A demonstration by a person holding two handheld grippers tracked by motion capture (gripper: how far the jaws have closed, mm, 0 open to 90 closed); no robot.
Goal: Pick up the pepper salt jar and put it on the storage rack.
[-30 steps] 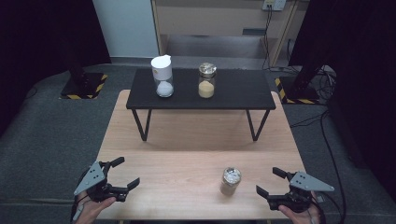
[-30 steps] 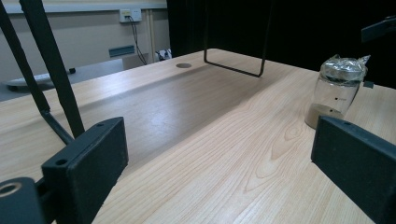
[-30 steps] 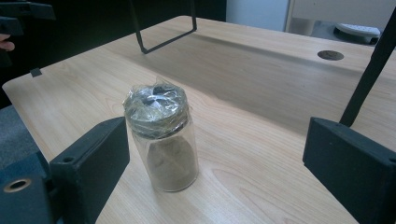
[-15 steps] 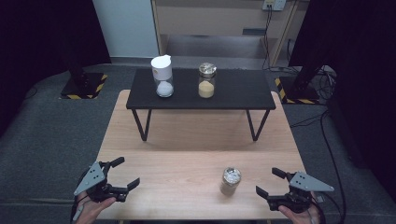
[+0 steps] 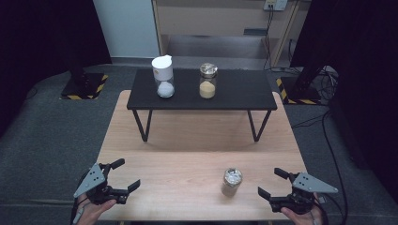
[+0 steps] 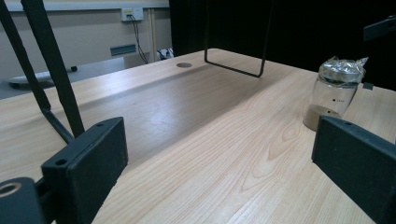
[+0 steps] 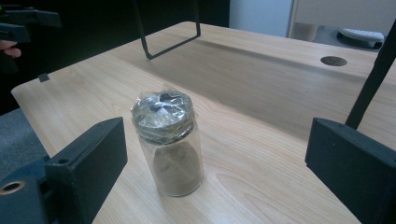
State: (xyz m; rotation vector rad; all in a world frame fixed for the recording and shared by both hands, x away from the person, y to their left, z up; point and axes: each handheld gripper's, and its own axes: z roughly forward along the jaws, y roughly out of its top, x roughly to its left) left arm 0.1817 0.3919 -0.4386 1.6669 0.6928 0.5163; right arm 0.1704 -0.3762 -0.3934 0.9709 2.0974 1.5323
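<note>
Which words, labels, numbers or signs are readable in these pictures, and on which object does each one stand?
No text can be read.
Jar on the table: a small dark mark on the glass, too small to read.
Two jars on the black shelf: no label visible.
Yellow-black striped bases on the floor: warning stripes, no words.
Wall socket: no legible marking.

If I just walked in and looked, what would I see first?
Probably the little glass jar with crinkly wrap over its top, standing alone on the wooden table, just ahead of the open right gripper. Next, two taller jars on the black shelf at the far end: the white-capped jar and the jar of yellow powder.
</note>
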